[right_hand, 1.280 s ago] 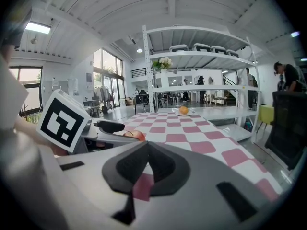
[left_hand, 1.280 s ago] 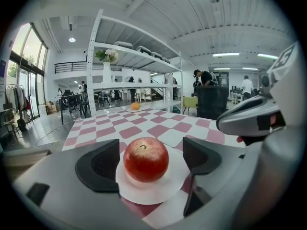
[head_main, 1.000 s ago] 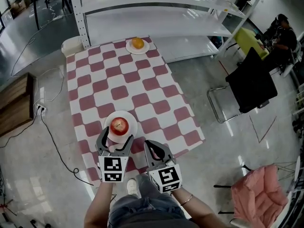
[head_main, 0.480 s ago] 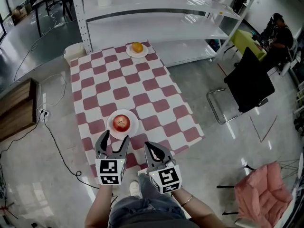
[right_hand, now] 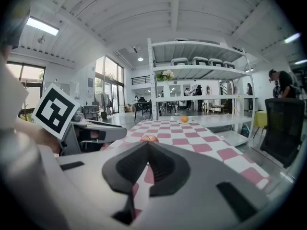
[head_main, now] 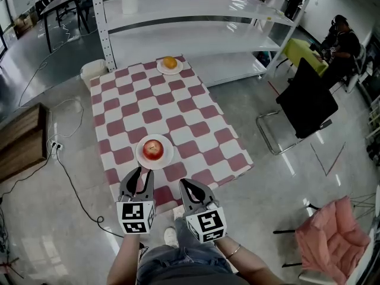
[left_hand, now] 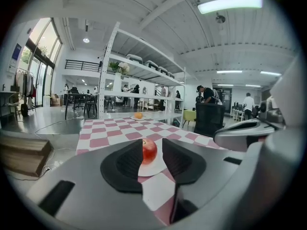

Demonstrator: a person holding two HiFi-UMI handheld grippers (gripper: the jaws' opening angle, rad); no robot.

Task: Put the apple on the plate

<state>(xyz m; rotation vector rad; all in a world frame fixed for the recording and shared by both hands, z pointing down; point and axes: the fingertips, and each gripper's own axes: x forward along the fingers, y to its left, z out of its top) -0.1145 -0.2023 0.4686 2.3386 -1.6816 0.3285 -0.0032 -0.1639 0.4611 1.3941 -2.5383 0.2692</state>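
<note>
A red apple [head_main: 153,149] lies on a white plate [head_main: 167,158] near the front end of the red-and-white checked table [head_main: 178,108]. Both grippers hang off the table's near edge, short of the plate. My left gripper [head_main: 138,177] points at the plate; its jaws are closing with nothing between them. In the left gripper view [left_hand: 152,143] the apple [left_hand: 149,150] and plate [left_hand: 154,167] show through the gap, well beyond the pads. My right gripper [head_main: 190,189] is shut and holds nothing; in the right gripper view [right_hand: 147,144] the apple [right_hand: 149,138] peeks over its tips.
An orange [head_main: 170,62] sits on a second small plate at the table's far end. White metal shelving [head_main: 196,16] stands behind the table, a white bin [head_main: 92,70] at its far left corner. A black chair [head_main: 306,105] is to the right, a wooden bench [head_main: 21,138] to the left.
Both grippers have drawn back from the plate towards the person. The left jaws, wide around the plate's edge before, have narrowed. The apple stays on the plate.
</note>
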